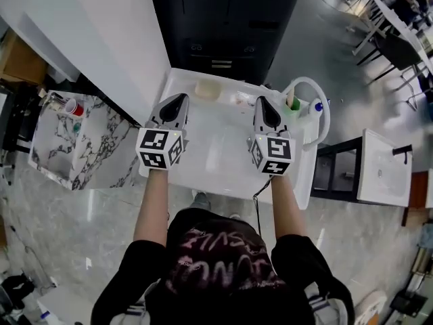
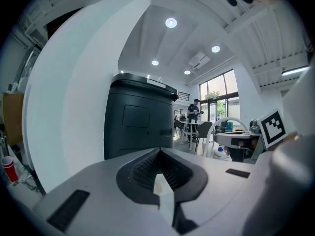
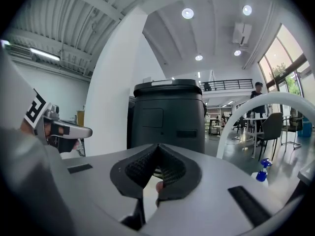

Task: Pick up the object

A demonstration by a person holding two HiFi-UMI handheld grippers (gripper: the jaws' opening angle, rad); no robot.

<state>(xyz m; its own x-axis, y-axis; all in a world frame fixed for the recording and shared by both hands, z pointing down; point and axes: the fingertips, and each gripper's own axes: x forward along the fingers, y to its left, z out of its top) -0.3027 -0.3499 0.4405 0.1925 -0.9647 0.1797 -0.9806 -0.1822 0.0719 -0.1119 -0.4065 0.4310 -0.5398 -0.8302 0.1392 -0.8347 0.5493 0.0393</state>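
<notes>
Big black cabinet (image 2: 138, 127) by white pillar (image 2: 64, 107), grey glossy floor (image 1: 325, 39), ceiling spots (image 2: 171, 22), tall windows (image 2: 219, 95) at rt.

White cart top (image 1: 223, 168), cream object (image 1: 207, 90), black cabinet (image 1: 223, 19) — grey-veined marble counter (image 1: 101, 151) (red cup (image 1: 74, 107)) — grey floor (image 1: 338, 46).

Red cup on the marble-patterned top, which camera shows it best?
The head view: the red cup shows whole on the marble-patterned top. The left gripper view catches the cup only at its dark left edge; the right gripper view misses it.
</notes>
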